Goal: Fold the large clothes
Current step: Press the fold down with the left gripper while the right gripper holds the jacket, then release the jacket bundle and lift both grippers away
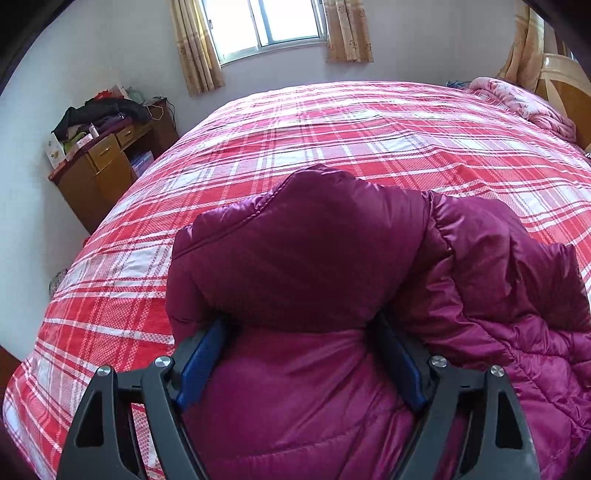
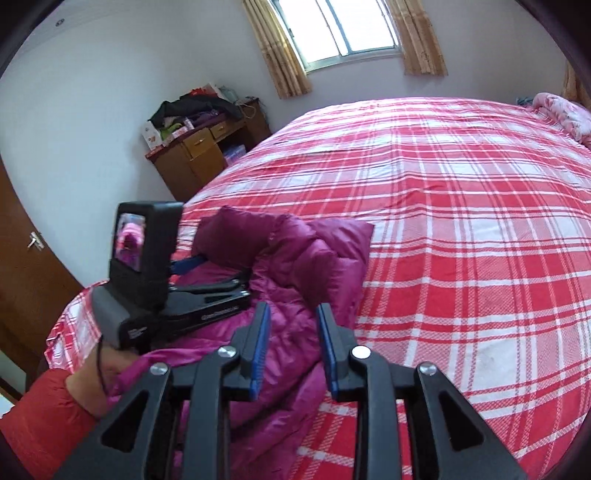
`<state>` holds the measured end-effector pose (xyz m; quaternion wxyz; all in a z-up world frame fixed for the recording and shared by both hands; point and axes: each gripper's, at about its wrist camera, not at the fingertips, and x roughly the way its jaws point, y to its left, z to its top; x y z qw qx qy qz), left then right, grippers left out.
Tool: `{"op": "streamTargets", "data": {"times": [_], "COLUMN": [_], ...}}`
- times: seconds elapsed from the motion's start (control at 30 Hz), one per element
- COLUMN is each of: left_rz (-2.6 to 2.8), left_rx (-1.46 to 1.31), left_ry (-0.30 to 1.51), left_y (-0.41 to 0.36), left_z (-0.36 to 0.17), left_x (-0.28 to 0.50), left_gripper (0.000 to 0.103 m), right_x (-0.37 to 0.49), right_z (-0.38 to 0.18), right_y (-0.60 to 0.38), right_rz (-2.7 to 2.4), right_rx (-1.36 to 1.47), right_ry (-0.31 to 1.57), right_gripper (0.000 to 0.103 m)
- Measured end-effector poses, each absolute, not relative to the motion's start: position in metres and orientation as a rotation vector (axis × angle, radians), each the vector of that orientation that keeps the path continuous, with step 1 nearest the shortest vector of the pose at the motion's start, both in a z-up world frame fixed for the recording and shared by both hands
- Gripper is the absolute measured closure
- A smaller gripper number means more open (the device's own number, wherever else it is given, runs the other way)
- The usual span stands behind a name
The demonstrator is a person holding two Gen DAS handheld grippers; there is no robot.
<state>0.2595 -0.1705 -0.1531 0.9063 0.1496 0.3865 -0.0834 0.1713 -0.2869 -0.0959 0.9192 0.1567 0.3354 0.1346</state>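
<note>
Two drawers front the wooden desk [image 2: 207, 147] at upper left, shut, clothes heaped on top. We hold our left gripper [image 1: 299, 325] wide around a fold of the purple jacket [image 1: 332, 258], lower centre on the red plaid bed [image 2: 461, 221]. Our right gripper [image 2: 293, 325] hangs narrowly parted, empty.

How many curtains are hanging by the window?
2. One curtain hangs left of the window, the other curtain right of it. A further strip of similar cloth shows at the far right edge.
</note>
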Motion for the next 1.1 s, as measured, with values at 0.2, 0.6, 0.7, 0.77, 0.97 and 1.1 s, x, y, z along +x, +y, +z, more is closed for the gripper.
{"op": "streamTargets", "data": {"times": [0.2,0.6,0.7,0.77,0.97,1.1], "left_rz": [-0.165,-0.28,-0.303,-0.293,-0.311,-0.324], "left_rx": [0.33,0.197,0.126,0.119,-0.028,-0.057], "left_ry": [0.791,0.827,0.803,0.772,0.758,0.794], "left_y": [-0.173,-0.141,-0.11,-0.094,-0.06,-0.069], "left_z": [-0.153,-0.128,-0.107,-0.097,-0.095,-0.115], "left_x": [0.257,0.241,0.218,0.197,0.145,0.128], "left_gripper": [0.019,0.02,0.02,0.02,0.02,0.02], "right_x": [0.16,0.137,0.121,0.109,0.103,0.112], "right_z": [-0.127,-0.157,-0.145,-0.126,-0.08,-0.101], "right_y": [-0.274,-0.29,-0.297,-0.298,-0.274,-0.246], "right_rz": [0.328,0.273,0.264,0.27,0.409,0.442], "right_rx": [0.331,0.311,0.293,0.274,0.331,0.259], "right_ry": [0.788,0.864,0.847,0.784,0.662,0.747], "right_gripper": [0.074,0.074,0.07,0.07,0.07,0.07]}}
